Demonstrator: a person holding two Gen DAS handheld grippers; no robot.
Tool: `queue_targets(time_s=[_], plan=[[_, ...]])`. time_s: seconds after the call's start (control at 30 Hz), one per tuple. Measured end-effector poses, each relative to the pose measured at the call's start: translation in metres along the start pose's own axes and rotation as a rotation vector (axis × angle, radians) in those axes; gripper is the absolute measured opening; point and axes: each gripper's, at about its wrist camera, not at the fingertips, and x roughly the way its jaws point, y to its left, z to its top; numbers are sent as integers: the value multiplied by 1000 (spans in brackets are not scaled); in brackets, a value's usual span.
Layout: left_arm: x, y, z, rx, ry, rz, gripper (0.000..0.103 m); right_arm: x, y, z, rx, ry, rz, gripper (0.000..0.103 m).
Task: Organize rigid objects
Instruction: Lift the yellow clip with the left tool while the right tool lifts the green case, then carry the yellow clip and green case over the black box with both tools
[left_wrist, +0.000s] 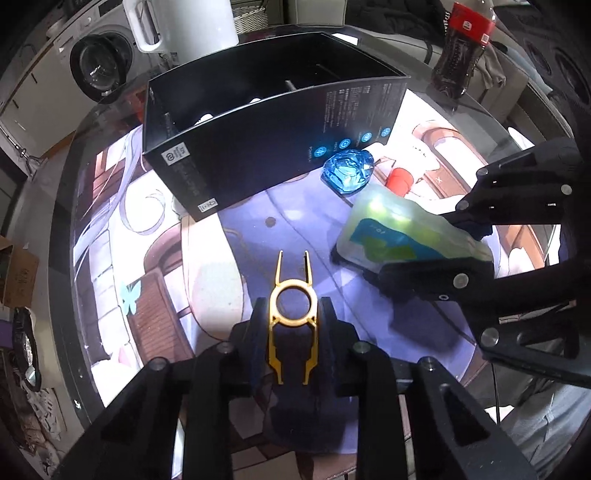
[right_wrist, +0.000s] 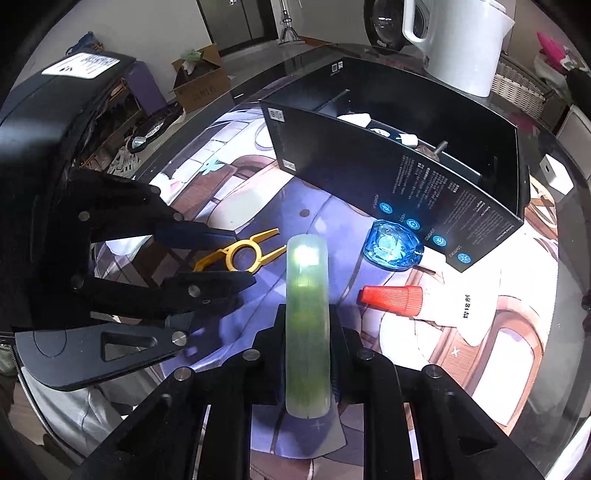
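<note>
My left gripper (left_wrist: 293, 308) is shut on a flat gold forked tool with a ring in its middle (left_wrist: 293, 295), just above the printed mat. From the right wrist view the same tool (right_wrist: 242, 254) lies between the left gripper's (right_wrist: 240, 258) two black fingers. My right gripper (right_wrist: 306, 314) is shut on a translucent green case (right_wrist: 306, 295), seen edge-on. In the left wrist view that green case (left_wrist: 402, 229) shows its flat face with a blue label, pinched by the right gripper (left_wrist: 417, 245). An open black box (left_wrist: 258, 147) (right_wrist: 406, 162) stands behind both, with small white items inside.
A clear blue object (left_wrist: 347, 173) (right_wrist: 391, 247) and a white tube with a red cap (right_wrist: 395, 299) lie by the box's near corner. A white kettle (left_wrist: 184, 26), a cola bottle (left_wrist: 461, 48) and a small white cube (right_wrist: 557, 173) stand near the round glass table's far edge.
</note>
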Motion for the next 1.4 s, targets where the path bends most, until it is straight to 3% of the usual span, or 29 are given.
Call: queue_targets(time_s=[0.17, 0.33, 0.67, 1.03, 1.1, 1.4], plan=[[-10, 1, -1, -8, -41, 5, 24, -9, 6, 3, -1, -49, -19, 17], [-34, 10, 4, -36, -149, 22, 24, -31, 1, 6, 28, -155, -38, 17], [-104, 9, 5, -44, -512, 99, 24, -100, 20, 1, 5, -505, -148, 17], [-163, 12, -20, -71, -871, 195, 24, -149, 42, -20, -8, -821, -221, 17], [-166, 13, -23, -74, -890, 196, 24, -156, 48, -25, -25, -866, -240, 17], [-166, 19, -24, -97, -882, 181, 25, -151, 41, -19, -17, -833, -221, 17]])
